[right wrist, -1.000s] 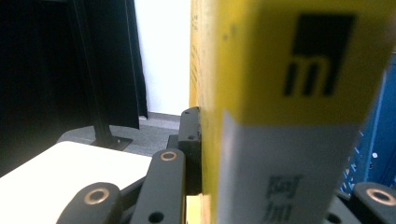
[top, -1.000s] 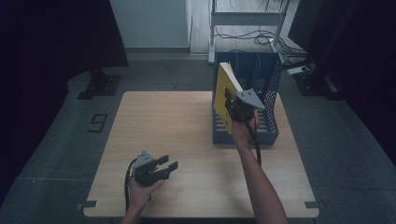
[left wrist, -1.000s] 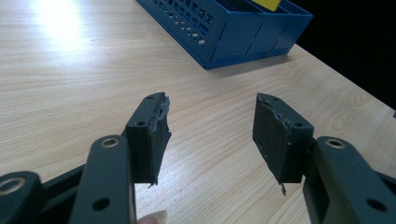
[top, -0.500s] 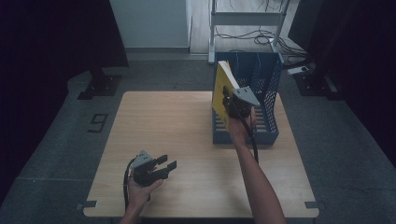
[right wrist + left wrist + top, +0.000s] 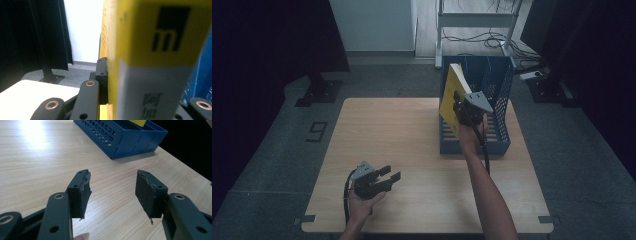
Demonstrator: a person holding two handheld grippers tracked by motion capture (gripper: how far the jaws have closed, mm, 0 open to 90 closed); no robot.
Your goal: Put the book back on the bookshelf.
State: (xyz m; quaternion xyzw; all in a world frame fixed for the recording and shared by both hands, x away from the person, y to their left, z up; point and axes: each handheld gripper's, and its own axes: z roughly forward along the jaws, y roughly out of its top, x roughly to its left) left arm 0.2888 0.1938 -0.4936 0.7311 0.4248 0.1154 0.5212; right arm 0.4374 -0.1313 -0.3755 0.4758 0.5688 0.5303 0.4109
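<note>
Right claw (image 5: pixel 460 107) pinching a yellow book with a grey-banded spine (image 5: pixel 451 98); book held tilted over the left compartment of the blue perforated plastic file rack (image 5: pixel 502 100) at the far right of the pale wooden bench (image 5: pixel 407 130). Left claw (image 5: pixel 388 176) spread, nothing between its pads, low over the near-left bench, well apart from the rack.
</note>
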